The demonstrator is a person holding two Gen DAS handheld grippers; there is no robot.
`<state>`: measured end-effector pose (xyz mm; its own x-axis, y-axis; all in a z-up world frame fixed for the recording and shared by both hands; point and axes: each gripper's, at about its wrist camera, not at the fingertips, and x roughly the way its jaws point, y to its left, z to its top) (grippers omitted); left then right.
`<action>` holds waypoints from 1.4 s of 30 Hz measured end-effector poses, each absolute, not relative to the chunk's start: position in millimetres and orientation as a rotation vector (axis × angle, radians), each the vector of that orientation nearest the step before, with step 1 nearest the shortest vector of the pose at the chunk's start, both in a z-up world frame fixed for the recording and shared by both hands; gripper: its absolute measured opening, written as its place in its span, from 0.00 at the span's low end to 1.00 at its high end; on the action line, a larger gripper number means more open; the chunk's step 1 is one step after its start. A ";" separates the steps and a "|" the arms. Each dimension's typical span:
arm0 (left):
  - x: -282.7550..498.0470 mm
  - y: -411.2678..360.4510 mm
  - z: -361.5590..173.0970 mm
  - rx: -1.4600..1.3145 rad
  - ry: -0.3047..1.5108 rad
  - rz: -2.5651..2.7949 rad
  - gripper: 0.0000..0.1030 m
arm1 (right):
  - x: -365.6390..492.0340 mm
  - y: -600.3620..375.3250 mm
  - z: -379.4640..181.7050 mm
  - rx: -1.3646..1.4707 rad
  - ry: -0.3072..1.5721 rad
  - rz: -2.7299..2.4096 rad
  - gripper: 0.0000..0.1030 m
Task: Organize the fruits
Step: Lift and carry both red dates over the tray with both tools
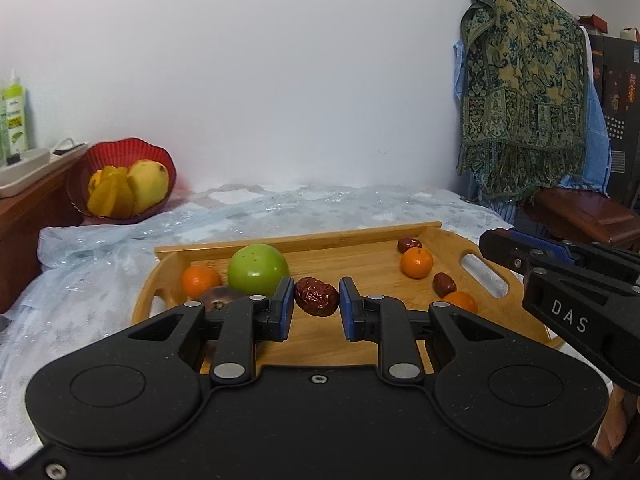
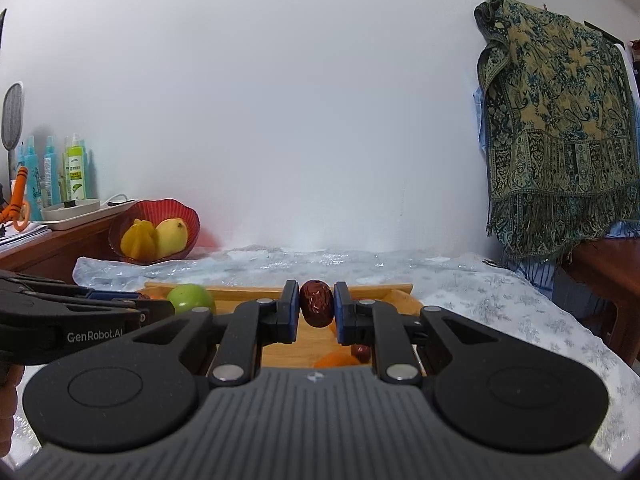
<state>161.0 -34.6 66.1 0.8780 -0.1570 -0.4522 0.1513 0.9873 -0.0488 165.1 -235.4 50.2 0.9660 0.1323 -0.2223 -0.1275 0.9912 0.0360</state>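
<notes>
The left gripper (image 1: 316, 307) has its blue-padded jaws clamped on a wrinkled dark red dried date (image 1: 317, 296), lifted above the light wooden tray with cut-out handles (image 1: 360, 245). The right gripper (image 2: 316, 310) likewise pinches a second wrinkled dark red date (image 2: 317, 303) between its pads, held upright over the same tray (image 2: 396, 290). In the left wrist view the right gripper (image 1: 494, 245) shows from the side at the tray's right end.

On the tray lie a round green apple (image 1: 258, 268), a small orange mandarin (image 1: 200, 280) beside it and a dark brownish fruit (image 1: 218, 298) just in front. Toward the right end sit another mandarin (image 1: 417, 262), a third mandarin (image 1: 460, 301) partly hidden by the gripper, and two more red dates (image 1: 409, 244) (image 1: 444, 284).

The tray rests on a surface covered by pale blue crinkled plastic sheeting (image 1: 100, 264). At the far left a red ruffled bowl (image 1: 120, 152) holds a yellow mango (image 1: 149, 184) and a yellow star fruit (image 1: 108, 196). A green and gold paisley shawl with fringe (image 1: 524, 92) hangs at the right
</notes>
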 end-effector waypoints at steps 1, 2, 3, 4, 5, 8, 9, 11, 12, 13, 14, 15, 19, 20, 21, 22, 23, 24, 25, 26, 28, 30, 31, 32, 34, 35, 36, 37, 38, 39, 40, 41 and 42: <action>166.0 -35.0 65.6 -0.014 0.478 -0.162 0.22 | 169.2 -236.1 50.3 0.027 0.232 0.133 0.21; 171.0 -35.7 65.0 -0.014 0.482 -0.162 0.22 | 173.6 -237.1 50.4 0.033 0.238 0.134 0.21; 175.8 -36.0 64.3 -0.014 0.484 -0.162 0.22 | 177.9 -238.0 50.4 0.039 0.246 0.137 0.21; 180.6 -36.6 63.3 -0.012 0.488 -0.162 0.22 | 182.5 -238.7 50.1 0.047 0.256 0.141 0.21; 185.6 -37.0 62.1 -0.013 0.495 -0.161 0.22 | 187.2 -239.2 49.6 0.058 0.267 0.145 0.21; 200.3 -37.4 56.7 -0.032 0.530 -0.170 0.22 | 200.6 -239.2 47.3 0.073 0.296 0.151 0.21; 204.9 -37.0 54.8 -0.038 0.541 -0.172 0.22 | 204.5 -238.7 46.8 0.069 0.303 0.152 0.21; 213.8 -37.6 51.9 -0.044 0.557 -0.171 0.22 | 211.9 -237.1 45.4 0.062 0.314 0.156 0.21; 217.9 -38.2 51.0 -0.043 0.563 -0.172 0.22 | 215.5 -236.3 44.3 0.058 0.321 0.157 0.21; 221.7 -38.6 50.0 -0.040 0.568 -0.173 0.22 | 218.9 -235.8 43.3 0.055 0.328 0.158 0.21; 225.4 -39.9 49.2 -0.033 0.571 -0.175 0.22 | 222.8 -235.7 42.5 0.055 0.338 0.161 0.21; 229.2 -41.3 48.2 -0.024 0.574 -0.172 0.22 | 226.9 -235.2 41.5 0.053 0.349 0.162 0.21; 244.5 -44.9 44.6 -0.018 0.594 -0.167 0.22 | 241.1 -235.1 35.6 0.049 0.400 0.163 0.21; 247.0 -45.0 43.3 -0.022 0.600 -0.168 0.22 | 244.1 -234.9 34.0 0.050 0.413 0.164 0.21; 249.1 -45.0 42.0 -0.024 0.606 -0.170 0.22 | 246.4 -234.8 32.3 0.051 0.425 0.165 0.21; 250.4 -45.2 40.1 -0.024 0.612 -0.171 0.22 | 248.4 -234.4 30.8 0.049 0.435 0.164 0.21; 251.1 -45.9 38.5 -0.022 0.617 -0.173 0.22 | 250.1 -233.8 29.4 0.047 0.444 0.164 0.21; 252.4 -46.2 37.3 -0.020 0.623 -0.177 0.22 | 251.4 -233.5 28.7 0.045 0.452 0.165 0.21; 253.7 -45.9 36.2 -0.023 0.628 -0.181 0.22 | 252.5 -232.6 27.7 0.042 0.459 0.167 0.21; 255.1 -45.8 35.3 -0.026 0.632 -0.183 0.22 | 253.5 -231.5 26.6 0.038 0.467 0.169 0.21; 257.5 -44.6 34.4 -0.034 0.638 -0.186 0.22 | 256.0 -229.3 24.5 0.031 0.481 0.174 0.21; 259.2 -43.7 34.1 -0.039 0.642 -0.187 0.22 | 258.6 -226.9 22.5 0.024 0.498 0.178 0.21; 260.4 -43.2 33.6 -0.041 0.645 -0.189 0.22 | 259.7 -226.3 21.4 0.024 0.506 0.179 0.21; 261.7 -42.5 33.1 -0.044 0.649 -0.191 0.22 | 260.7 -225.8 20.6 0.026 0.513 0.179 0.21; 263.5 -42.4 31.5 -0.047 0.659 -0.194 0.22 | 261.8 -224.5 19.8 0.022 0.519 0.176 0.21; 264.3 -42.9 30.6 -0.046 0.663 -0.195 0.22 | 262.2 -223.9 19.2 0.019 0.523 0.174 0.21; 264.6 -43.3 29.7 -0.044 0.667 -0.196 0.22 | 262.8 -223.4 18.6 0.017 0.528 0.173 0.21; 265.2 -43.5 28.7 -0.041 0.670 -0.197 0.22 | 263.4 -223.0 17.7 0.015 0.536 0.173 0.21; 265.8 -43.7 28.0 -0.039 0.674 -0.197 0.22 | 264.1 -223.1 16.8 0.013 0.542 0.172 0.21; 265.8 -44.5 27.2 -0.037 0.677 -0.197 0.22 | 264.8 -222.7 16.0 0.009 0.548 0.172 0.21; 266.0 -44.7 26.6 -0.036 0.679 -0.196 0.22 | 265.3 -222.7 15.3 0.007 0.552 0.171 0.21; 266.0 -45.3 26.4 -0.033 0.680 -0.195 0.22 | 265.8 -222.6 14.9 0.006 0.556 0.170 0.21; 266.1 -45.8 26.4 -0.029 0.680 -0.194 0.22 | 266.5 -222.7 14.8 0.006 0.558 0.171 0.21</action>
